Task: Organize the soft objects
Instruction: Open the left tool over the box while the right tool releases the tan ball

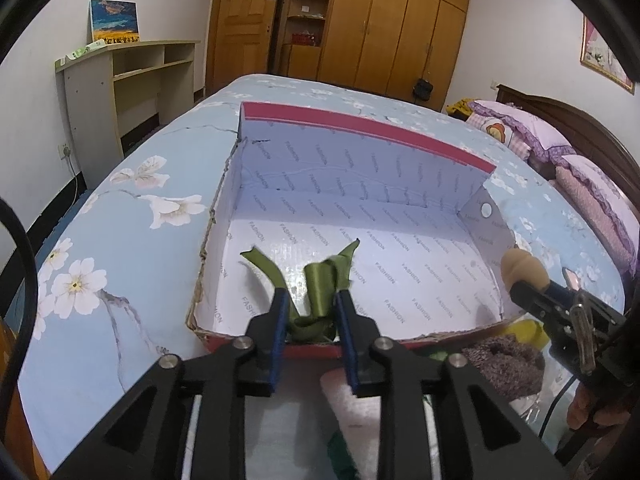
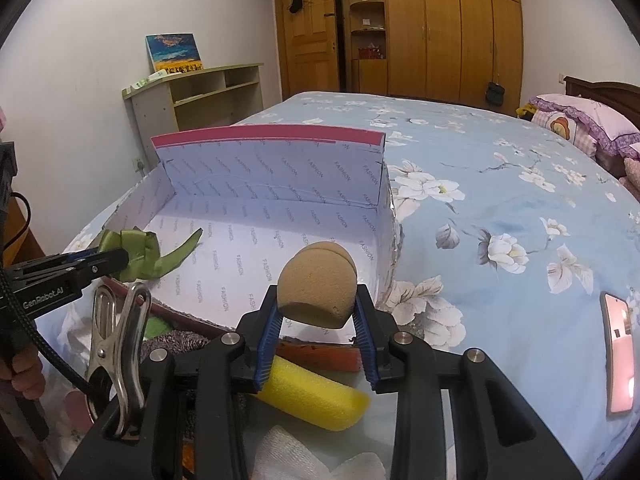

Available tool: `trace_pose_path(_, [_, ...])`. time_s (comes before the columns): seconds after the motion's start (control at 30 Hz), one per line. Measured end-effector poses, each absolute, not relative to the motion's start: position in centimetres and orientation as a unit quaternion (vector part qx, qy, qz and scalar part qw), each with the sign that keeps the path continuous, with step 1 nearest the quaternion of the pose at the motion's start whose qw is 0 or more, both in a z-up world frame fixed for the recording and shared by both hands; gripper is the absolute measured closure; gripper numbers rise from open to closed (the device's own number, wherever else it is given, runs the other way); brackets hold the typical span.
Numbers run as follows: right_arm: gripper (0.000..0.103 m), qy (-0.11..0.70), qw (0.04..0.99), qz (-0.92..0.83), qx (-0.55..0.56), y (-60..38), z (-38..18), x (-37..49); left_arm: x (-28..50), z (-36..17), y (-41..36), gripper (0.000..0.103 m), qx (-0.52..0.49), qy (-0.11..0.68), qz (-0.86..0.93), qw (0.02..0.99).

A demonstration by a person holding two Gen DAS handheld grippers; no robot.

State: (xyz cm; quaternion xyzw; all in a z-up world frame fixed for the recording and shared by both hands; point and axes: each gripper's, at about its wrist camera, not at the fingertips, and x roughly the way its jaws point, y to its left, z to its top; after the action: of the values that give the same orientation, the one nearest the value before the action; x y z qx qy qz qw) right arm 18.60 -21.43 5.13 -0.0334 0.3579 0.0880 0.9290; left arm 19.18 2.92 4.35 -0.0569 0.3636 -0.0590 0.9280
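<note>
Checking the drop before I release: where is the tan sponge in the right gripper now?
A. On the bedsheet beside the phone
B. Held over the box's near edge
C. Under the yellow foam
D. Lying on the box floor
B: the right gripper is shut on the sponge, held above the near edge of the box, not resting on its floor.

The box (image 2: 280,240) lay ahead of both jaws; the foam roll (image 2: 316,396) beneath the right jaws; the phone (image 2: 620,352) to their right.
</note>
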Motion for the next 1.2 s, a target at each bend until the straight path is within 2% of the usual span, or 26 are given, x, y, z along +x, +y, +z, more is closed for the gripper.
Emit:
trace_pose_path(0.17, [0.064,0.357,0.93,0.088,-0.03,-21.5,5.2,18.7,18.9,4.8,3.2,0.065,-0.059,0.357,-0.051,0.931])
trace_pose_path(0.27, [0.06,0.355,0.93,0.087,-0.031,-21.5,5.2,18.6,18.7,5.1,3.4,0.064,-0.06,0.355,-0.048,0.932])
trace_pose_path(0.4, [0.046,0.344,0.934,0.086,-0.037,-21.3,5.8,18.4,18.4,5.3,3.5,0.064,-0.061,0.353,-0.049,0.933])
trace_pose_path(1.2, [0.046,0.314,0.945,0.083,-0.046,-21.1,8.8,14.7,14.4,7.3,3.7,0.064,-0.067,0.339,-0.06,0.937])
